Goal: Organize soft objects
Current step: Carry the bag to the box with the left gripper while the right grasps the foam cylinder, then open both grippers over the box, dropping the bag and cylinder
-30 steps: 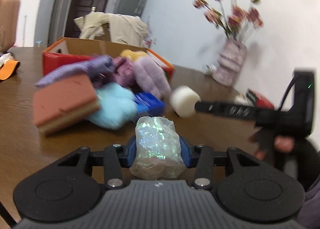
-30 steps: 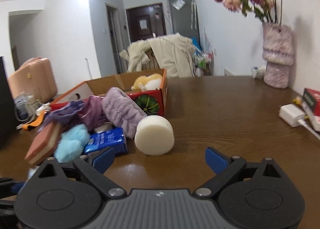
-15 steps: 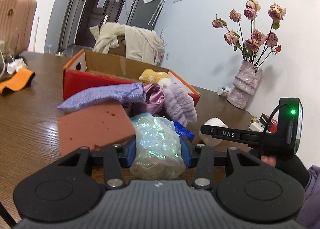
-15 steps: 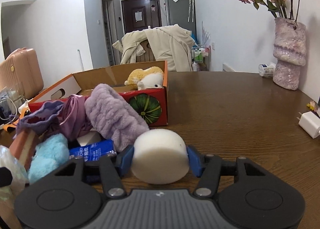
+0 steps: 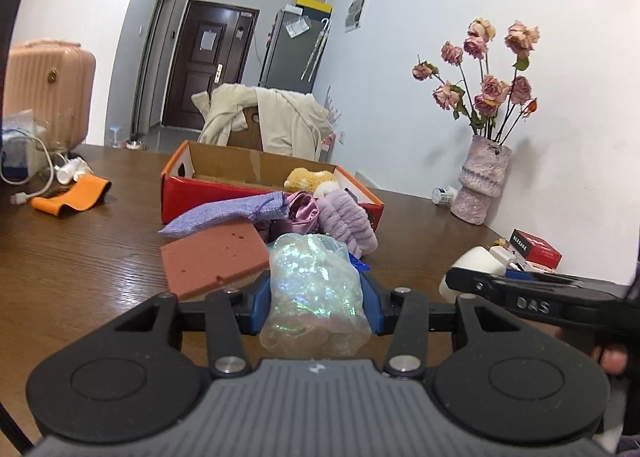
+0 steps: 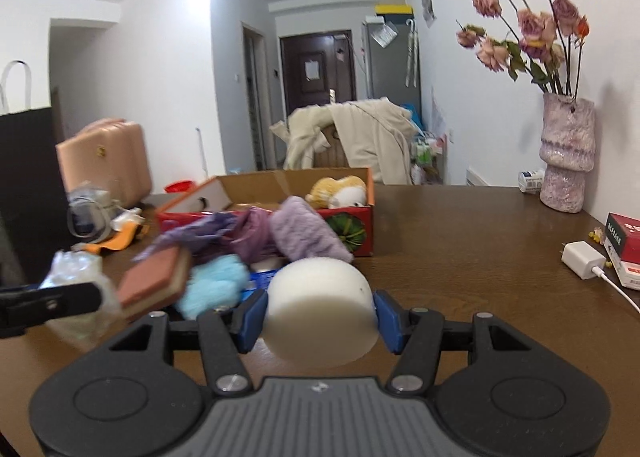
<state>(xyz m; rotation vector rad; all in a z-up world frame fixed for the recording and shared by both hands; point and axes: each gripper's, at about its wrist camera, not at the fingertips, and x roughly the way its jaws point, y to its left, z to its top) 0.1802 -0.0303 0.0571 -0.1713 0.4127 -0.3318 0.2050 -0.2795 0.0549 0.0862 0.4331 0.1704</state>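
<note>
My left gripper [image 5: 316,301] is shut on a shiny iridescent plastic bag [image 5: 314,293], lifted off the table. My right gripper [image 6: 318,315] is shut on a white foam cylinder [image 6: 320,307], also raised. From the left wrist the right gripper [image 5: 472,281] shows at the right with the white cylinder [image 5: 478,263] in it. Ahead lies a pile: a red-brown sponge [image 5: 212,259], a purple cloth [image 5: 224,213], a fluffy lilac roll [image 5: 346,223] and a light blue fluffy item [image 6: 214,285]. Behind it stands an open red cardboard box [image 5: 208,195] holding a yellow plush toy [image 5: 310,179].
A pink vase with dried roses [image 5: 480,189] stands at the far right by the wall. A red packet [image 6: 624,245] and a white charger [image 6: 582,259] lie at the right edge. An orange strap [image 5: 70,199] and cables lie at the left.
The right gripper closed on the white cylinder and lifted it off the table. Both grippers rose and drew back from the pile, the left still holding the shiny bag.
</note>
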